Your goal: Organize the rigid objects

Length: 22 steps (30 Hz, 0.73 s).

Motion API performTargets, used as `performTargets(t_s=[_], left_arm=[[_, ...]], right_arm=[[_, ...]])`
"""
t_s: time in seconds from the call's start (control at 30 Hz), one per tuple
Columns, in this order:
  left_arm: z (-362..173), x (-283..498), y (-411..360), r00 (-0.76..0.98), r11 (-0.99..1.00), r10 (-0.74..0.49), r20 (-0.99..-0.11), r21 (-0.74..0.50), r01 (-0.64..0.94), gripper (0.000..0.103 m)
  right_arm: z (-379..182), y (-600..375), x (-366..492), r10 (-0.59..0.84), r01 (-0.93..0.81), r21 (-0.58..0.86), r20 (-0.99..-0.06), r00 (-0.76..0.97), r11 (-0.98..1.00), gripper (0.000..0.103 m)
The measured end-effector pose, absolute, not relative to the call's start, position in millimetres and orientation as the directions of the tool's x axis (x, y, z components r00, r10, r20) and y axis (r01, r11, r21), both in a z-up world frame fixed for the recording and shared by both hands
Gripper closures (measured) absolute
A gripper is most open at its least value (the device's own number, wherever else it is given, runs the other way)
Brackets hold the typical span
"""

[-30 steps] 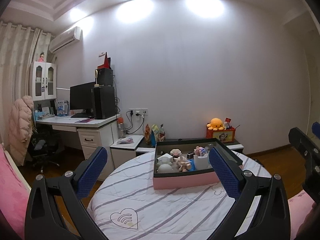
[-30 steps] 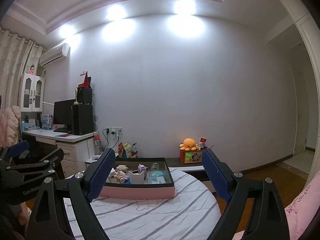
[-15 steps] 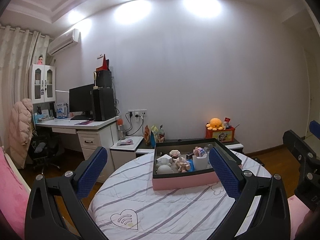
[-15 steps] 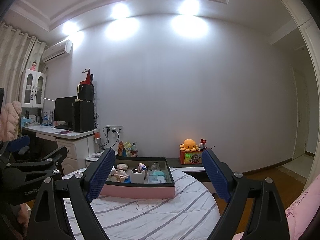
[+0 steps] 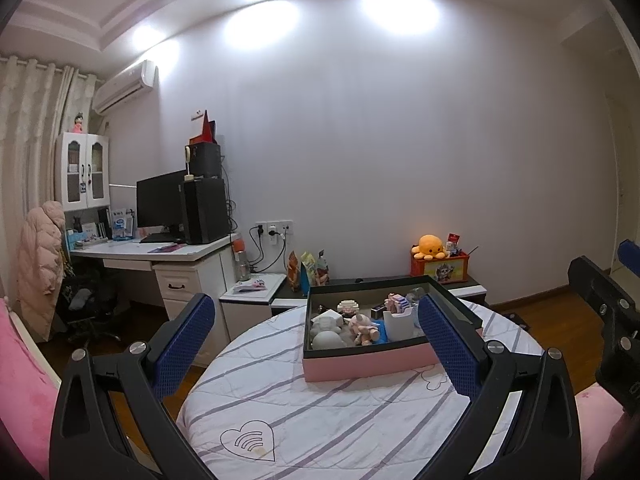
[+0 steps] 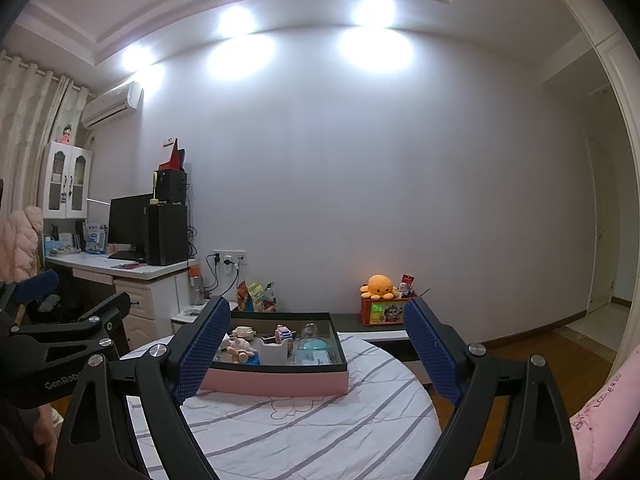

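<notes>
A shallow pink box [image 5: 360,366] [image 6: 276,382] with a dark inner rim stands on a round table under a white striped cloth [image 5: 320,416] [image 6: 320,412]. In it lie several small things: grey figures [image 5: 327,332], a pink toy animal [image 5: 362,326], a white holder [image 5: 398,322] [image 6: 273,350] and a teal item [image 6: 314,346]. My left gripper [image 5: 316,334] hangs open over the near side of the table, with nothing between its blue pads. My right gripper [image 6: 318,346] is also open and empty, well short of the box.
A white desk [image 5: 160,252] with a monitor and a computer tower stands at the left wall, a pink coat [image 5: 38,264] on a chair beside it. An orange plush octopus [image 5: 430,246] sits on a red box on a low cabinet behind the table. Pink bedding [image 6: 604,412] lies at the right.
</notes>
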<state>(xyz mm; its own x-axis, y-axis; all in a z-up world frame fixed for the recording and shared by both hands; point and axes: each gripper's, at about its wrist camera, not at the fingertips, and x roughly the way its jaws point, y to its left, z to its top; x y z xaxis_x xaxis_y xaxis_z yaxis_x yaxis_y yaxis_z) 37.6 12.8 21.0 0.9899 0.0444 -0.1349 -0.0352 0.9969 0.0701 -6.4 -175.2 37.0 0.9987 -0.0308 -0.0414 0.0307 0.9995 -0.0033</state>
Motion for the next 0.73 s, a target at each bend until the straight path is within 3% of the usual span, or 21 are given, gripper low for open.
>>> performTargets(t_s=[0.5,0.6,0.73], left_arm=[[22.2,38.1,12.4,0.991,0.997,0.036,-0.132,0.072,-0.027,0.0],[22.3,38.2,11.7,0.991,0.997,0.032,-0.13,0.068,-0.023,0.0],[22.5,37.4,12.4,0.993,0.998,0.024,-0.119,0.058,-0.018,0.0]], right_arm=[[34.4,-175.9,-1.1,-0.035,0.034,-0.01,-0.064,0.997,0.999,0.012],[33.0,-175.6,0.3,-0.028,0.027,-0.011,-0.068,0.997,1.0,0.001],[32.4,-172.2,-2.0,-0.025,0.024,-0.024,-0.053,0.998,0.999,0.0]])
